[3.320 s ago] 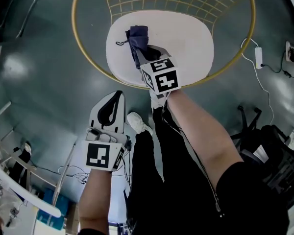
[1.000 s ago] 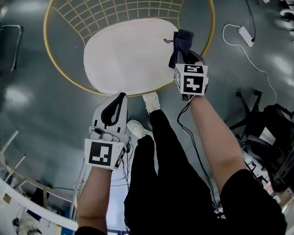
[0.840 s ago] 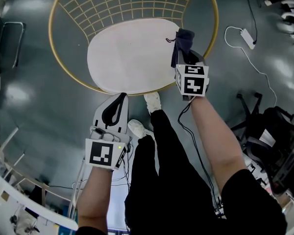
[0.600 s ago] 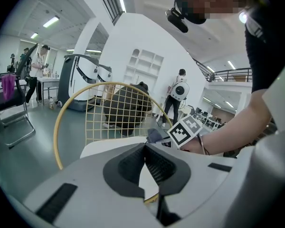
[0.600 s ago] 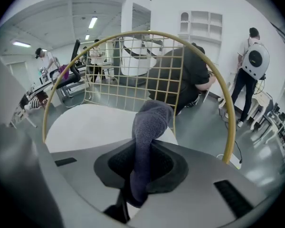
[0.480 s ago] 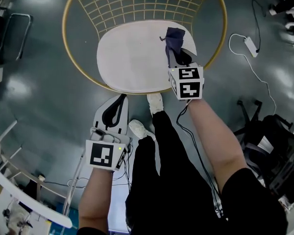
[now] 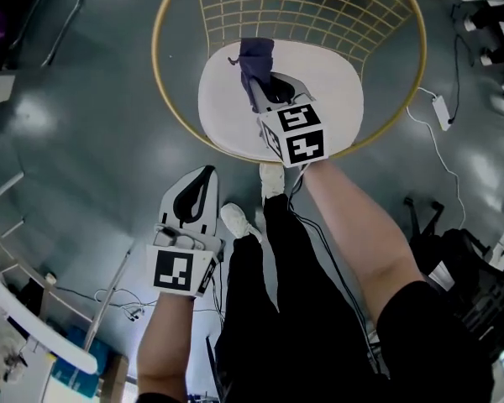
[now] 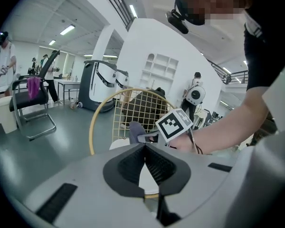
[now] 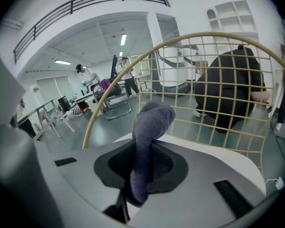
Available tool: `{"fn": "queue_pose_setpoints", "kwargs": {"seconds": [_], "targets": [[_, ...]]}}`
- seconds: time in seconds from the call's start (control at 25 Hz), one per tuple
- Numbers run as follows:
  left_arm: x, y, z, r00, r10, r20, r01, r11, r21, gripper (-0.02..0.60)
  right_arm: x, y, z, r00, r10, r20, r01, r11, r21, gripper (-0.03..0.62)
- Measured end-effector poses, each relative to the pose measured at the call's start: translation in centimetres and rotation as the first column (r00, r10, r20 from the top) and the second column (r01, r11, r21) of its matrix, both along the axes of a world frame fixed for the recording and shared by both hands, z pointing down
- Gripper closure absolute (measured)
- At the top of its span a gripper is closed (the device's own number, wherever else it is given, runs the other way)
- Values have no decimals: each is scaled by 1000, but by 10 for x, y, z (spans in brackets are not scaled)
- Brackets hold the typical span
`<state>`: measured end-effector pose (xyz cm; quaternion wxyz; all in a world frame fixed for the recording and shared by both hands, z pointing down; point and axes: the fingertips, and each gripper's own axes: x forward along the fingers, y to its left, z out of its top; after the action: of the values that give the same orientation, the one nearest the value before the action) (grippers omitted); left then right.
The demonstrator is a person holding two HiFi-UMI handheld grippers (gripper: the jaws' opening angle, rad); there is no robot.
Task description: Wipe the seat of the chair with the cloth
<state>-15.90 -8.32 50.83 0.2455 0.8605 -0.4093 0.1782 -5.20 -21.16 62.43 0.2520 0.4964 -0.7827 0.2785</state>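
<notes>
A gold wire chair (image 7: pixel 176 15) with a white oval seat (image 7: pixel 328 74) stands on the floor ahead of me. My right gripper (image 7: pixel 265 91) is over the seat's left half, shut on a dark blue cloth (image 7: pixel 256 61) that sticks out past its jaws. In the right gripper view the cloth (image 9: pixel 147 141) runs up between the pads in front of the chair's wire back (image 9: pixel 218 94). My left gripper (image 7: pixel 191 196) hangs low over the floor, short of the chair, shut with nothing in it. In the left gripper view its jaws (image 8: pixel 145 158) meet; the seat (image 8: pixel 147 179) shows beyond.
The floor is dark grey and glossy. A white power strip with cable (image 7: pixel 441 107) lies right of the chair. A black office chair (image 7: pixel 470 267) is at lower right. My legs and white shoes (image 7: pixel 235 218) are just below the seat. White table edges (image 7: pixel 34 326) are at lower left.
My right gripper with the cloth has moved from the seat's right edge across to its left half. The left gripper has stayed where it was.
</notes>
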Motion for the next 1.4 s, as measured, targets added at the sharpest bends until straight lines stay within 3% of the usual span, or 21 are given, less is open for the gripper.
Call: {"fn": "queue_pose_setpoints", "kwargs": {"seconds": [0.28,0.56,0.88,1.08,1.4], "targets": [[-28,1,6,996,-90,20,90,996,-23,569,-67,-20,13,987,-99,130,106,993,-49,533],[-23,-10,16,991,-134,25,135,990,-47,569,-82,-38,36,977,-165,132,177,981,-85,532],[-10,-18,32,991,-133,29,134,989,-64,569,-66,-48,51,981,-143,133,157,982,-100,531],[10,-29,31,994,-105,22,107,993,-58,569,-22,-58,69,995,-42,93,57,985,-160,531],[39,-32,34,999,-39,7,39,998,-58,569,29,-56,78,998,41,48,-32,982,-185,531]]}}
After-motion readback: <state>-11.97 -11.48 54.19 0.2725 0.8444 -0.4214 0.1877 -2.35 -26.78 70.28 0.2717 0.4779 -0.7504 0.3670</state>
